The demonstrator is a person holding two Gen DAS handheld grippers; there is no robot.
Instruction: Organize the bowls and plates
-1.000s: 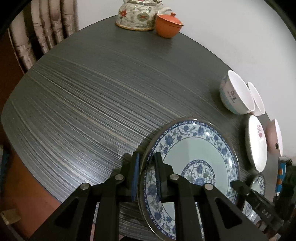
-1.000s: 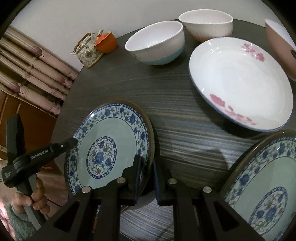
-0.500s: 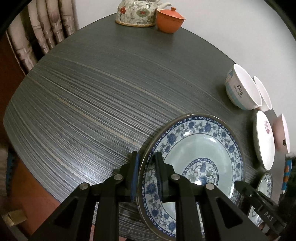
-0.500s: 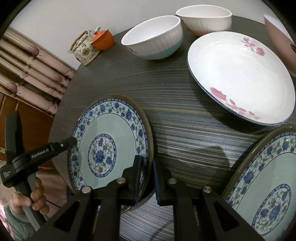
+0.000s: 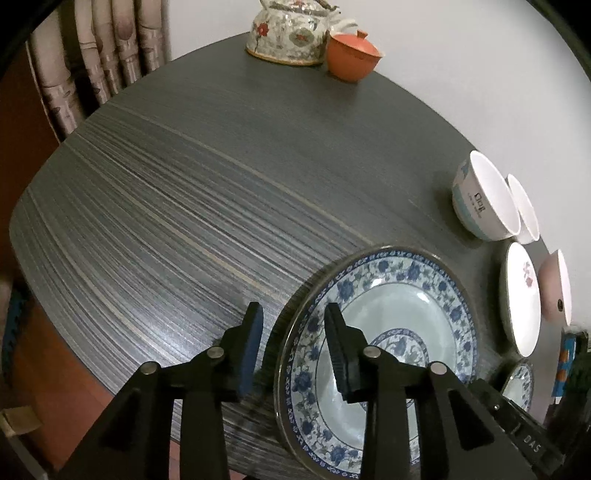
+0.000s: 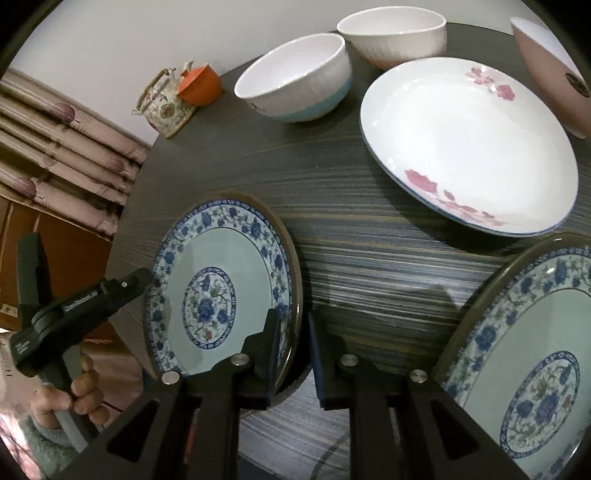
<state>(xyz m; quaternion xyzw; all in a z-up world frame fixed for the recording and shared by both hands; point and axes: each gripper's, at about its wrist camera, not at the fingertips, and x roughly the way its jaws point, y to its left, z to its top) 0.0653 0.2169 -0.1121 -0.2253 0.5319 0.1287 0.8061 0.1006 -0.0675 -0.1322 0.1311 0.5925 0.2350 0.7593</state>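
table left half bare; bowls, plates crowd right edge by wall

I am looking into a home dining area. A dark wood-grain bench stands against a plain white wall, with patterned pink curtains at the far left. On the bench sit a floral teapot, an orange lidded cup, household bowls and blue-and-white plates.

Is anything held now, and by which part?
Nothing is gripped. Left gripper and right gripper straddle opposite rims of the blue-patterned plate; their jaws have just been opening.
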